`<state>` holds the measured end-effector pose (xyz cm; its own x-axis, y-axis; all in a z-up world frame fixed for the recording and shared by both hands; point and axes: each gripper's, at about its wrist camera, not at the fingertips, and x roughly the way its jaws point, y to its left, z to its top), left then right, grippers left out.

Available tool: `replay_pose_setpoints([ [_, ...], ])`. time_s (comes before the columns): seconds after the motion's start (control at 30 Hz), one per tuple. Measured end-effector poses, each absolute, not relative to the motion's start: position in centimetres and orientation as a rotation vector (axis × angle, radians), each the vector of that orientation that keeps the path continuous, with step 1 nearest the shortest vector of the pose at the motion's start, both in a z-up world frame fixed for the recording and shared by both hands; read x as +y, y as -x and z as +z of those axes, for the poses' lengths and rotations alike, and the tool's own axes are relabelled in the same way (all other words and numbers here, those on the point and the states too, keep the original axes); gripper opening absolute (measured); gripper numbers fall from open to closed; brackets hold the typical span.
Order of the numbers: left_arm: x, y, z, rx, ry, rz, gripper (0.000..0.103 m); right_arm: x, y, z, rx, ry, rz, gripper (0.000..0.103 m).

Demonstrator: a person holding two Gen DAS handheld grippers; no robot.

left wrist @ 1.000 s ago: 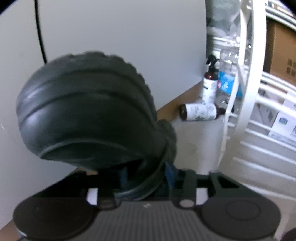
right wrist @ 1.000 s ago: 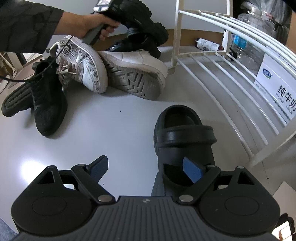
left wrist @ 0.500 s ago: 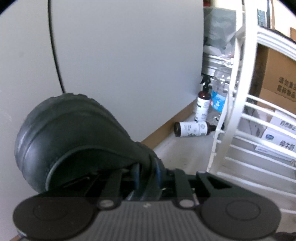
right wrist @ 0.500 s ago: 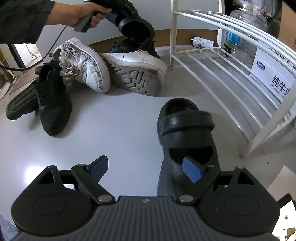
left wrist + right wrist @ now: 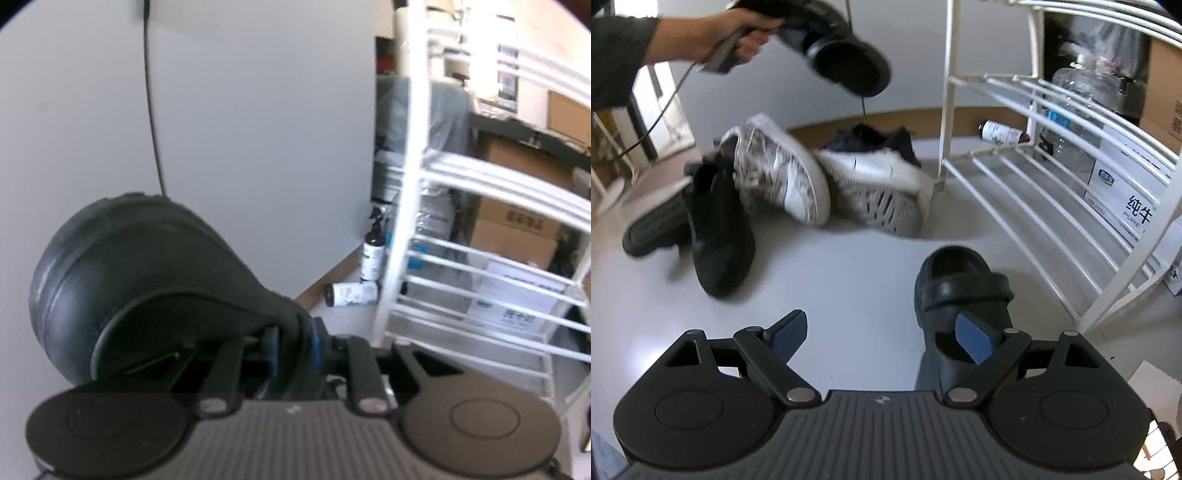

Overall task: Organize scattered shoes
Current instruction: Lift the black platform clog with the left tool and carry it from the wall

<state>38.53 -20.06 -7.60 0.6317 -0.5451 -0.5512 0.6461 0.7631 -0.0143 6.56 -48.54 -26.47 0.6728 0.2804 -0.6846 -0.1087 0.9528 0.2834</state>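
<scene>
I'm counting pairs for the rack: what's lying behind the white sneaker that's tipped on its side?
Behind the white sneaker a dark shoe pokes up against the baseboard. Only its upper part shows; the sneaker covers the rest, so whether one or two shoes lie there is unclear.

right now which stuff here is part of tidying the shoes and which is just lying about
Job:
- black clog held in left claw
- matching clog on floor
- black sneakers
- white sneakers
- white rack

Lying about:
- bottles
- cardboard boxes
- water jug
</scene>
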Motion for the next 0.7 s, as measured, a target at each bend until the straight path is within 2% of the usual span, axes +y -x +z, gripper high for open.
replay_pose_setpoints([
  [0.17, -18.2, -34.2, -6.0, 0.600, -0.189, -0.708, 0.019, -47.4, -6.0, -26.3, 0.776, -0.301, 0.214, 0.091],
  [0.37, -16.3, -30.2, -6.6, 0.663, -0.161, -0.764, 0.019, -45.8, -6.0, -25.8, 0.762, -0.278, 0.251, 0.091],
  [0.7, -13.3, -24.8, -13.0, 0.818, -0.090, -0.808, 0.018, -45.2, -5.8, -26.7, 0.796, -0.281, 0.246, 0.091],
])
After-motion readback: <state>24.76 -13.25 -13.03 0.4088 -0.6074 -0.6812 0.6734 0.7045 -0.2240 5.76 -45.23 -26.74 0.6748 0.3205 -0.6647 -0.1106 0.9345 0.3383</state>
